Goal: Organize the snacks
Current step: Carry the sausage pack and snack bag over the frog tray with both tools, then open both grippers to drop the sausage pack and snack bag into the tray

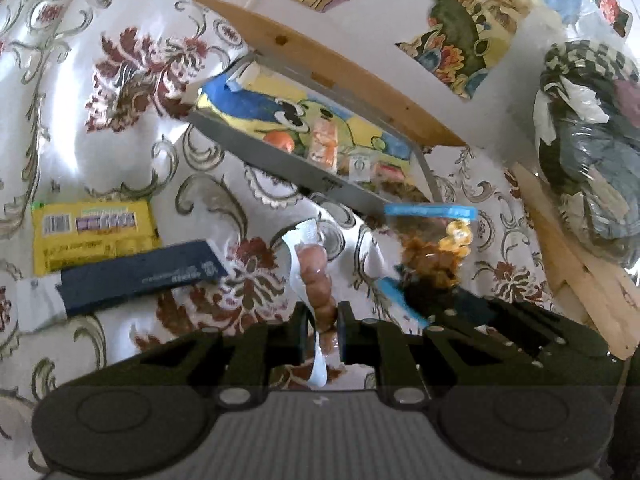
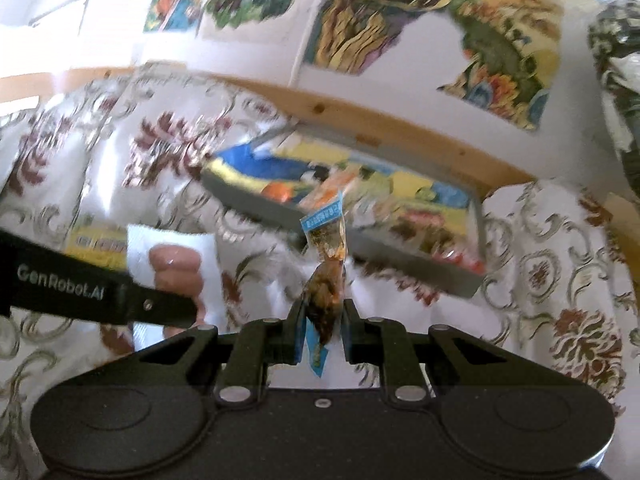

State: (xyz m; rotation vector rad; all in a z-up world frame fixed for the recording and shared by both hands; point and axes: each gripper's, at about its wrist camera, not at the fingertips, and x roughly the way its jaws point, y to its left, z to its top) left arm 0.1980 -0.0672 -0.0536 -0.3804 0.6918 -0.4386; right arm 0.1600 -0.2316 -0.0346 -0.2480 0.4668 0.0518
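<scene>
left wrist view: your grey shallow tray with cartoon lining [image 1: 304,164] waits far ahead for snacks. left gripper [image 1: 323,320] pinches a pink sausage in clear wrap [image 1: 318,280]; right gripper [image 2: 322,320] clamps a blue-edged brown snack pouch [image 2: 326,280], both lifted for delivery.

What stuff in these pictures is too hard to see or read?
- Left wrist view: the small print on the yellow packet is too tiny, and the dark box covers its lower corner.
- Left wrist view: the grey tray wall hides the lower parts of the snacks inside.
- Right wrist view: motion blur smears the tray and its snacks.
- Right wrist view: the left hand-held gripper covers part of the sausage pack.
</scene>
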